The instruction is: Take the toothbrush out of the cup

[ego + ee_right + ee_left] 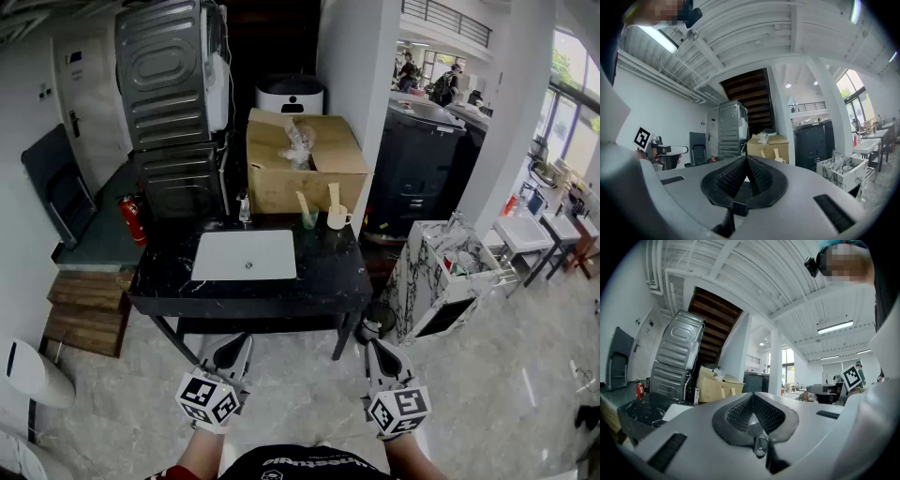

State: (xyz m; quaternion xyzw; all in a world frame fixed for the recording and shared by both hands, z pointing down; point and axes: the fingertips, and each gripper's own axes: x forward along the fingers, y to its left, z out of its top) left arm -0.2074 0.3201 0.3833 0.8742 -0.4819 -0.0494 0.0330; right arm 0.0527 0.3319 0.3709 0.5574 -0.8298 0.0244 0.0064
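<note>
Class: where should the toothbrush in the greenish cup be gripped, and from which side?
Take the toothbrush by the part standing above the rim of the cup, coming from above. That end leans left, free of the cup; a white mug stands close on the right.

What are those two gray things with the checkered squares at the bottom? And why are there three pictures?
They are pinching tools, one in each of a person's hands. The head view comes from a camera on the person's head; the other two from small cameras riding on each tool. The left gripper and the right gripper are both shut and hold nothing. Ahead stands a black table with a white sink, a green cup and a white cup, each with something tall standing in it.
</note>
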